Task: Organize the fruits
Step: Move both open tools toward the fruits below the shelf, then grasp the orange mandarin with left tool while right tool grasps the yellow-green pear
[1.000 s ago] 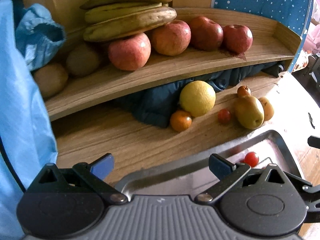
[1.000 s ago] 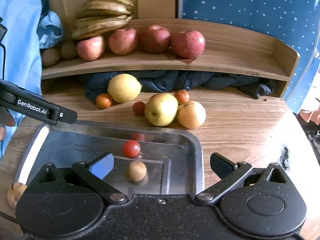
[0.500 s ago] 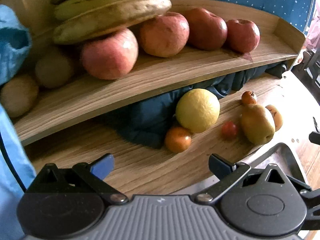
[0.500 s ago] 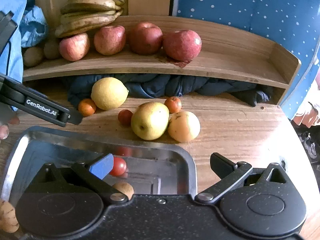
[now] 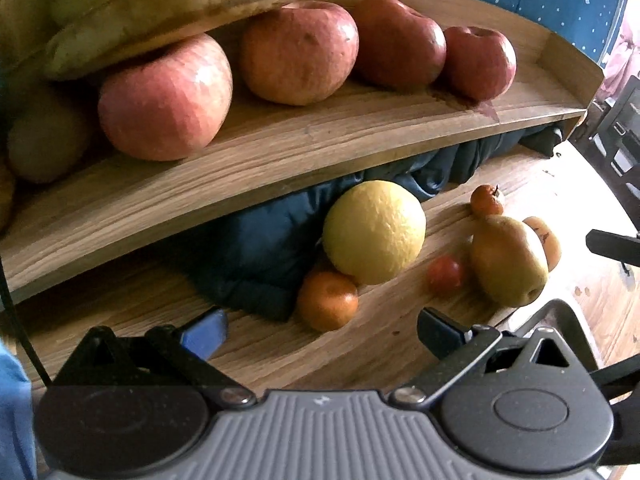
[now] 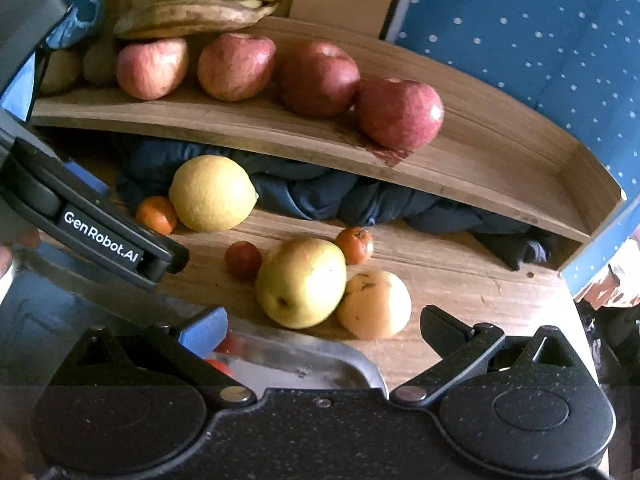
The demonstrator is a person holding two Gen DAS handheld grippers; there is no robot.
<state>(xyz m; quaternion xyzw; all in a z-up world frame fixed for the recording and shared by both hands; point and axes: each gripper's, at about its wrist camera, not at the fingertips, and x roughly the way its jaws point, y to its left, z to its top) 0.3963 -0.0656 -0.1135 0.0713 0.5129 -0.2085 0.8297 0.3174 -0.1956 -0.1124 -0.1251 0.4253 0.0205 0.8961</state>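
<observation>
The wooden shelf (image 6: 460, 152) is the landmark here — on it a row of four red apples (image 6: 316, 78) sits under a bunch of bananas (image 6: 200, 4), and a dark blue cloth (image 6: 320, 196) is stuffed beneath it. On the tabletop (image 6: 472, 280) just in front of the shelf lies the loose fruit: a big yellow citrus (image 5: 374, 232) up against the cloth, with a small orange (image 5: 327, 300) touching its near side. Farther from the shelf's left end, a green-yellow pear (image 6: 301, 282) touches a pale yellow fruit (image 6: 375, 305); a small red tomato (image 6: 243, 259) sits just beside the pear, and a second small orange (image 6: 355, 245) lies between pear and shelf.

Left gripper (image 5: 320, 328) — fingers spread wide, nothing between them, hanging above the tabletop with the small orange and the citrus just ahead of the gap, touching neither. Right gripper (image 6: 322, 328) — also spread wide and holding nothing, its gap facing the pear and pale fruit, its blue-padded finger over the metal tray (image 6: 352, 364). In the tray, well forward of the shelf, a red fruit (image 6: 219, 365) peeks out beside that finger.
</observation>
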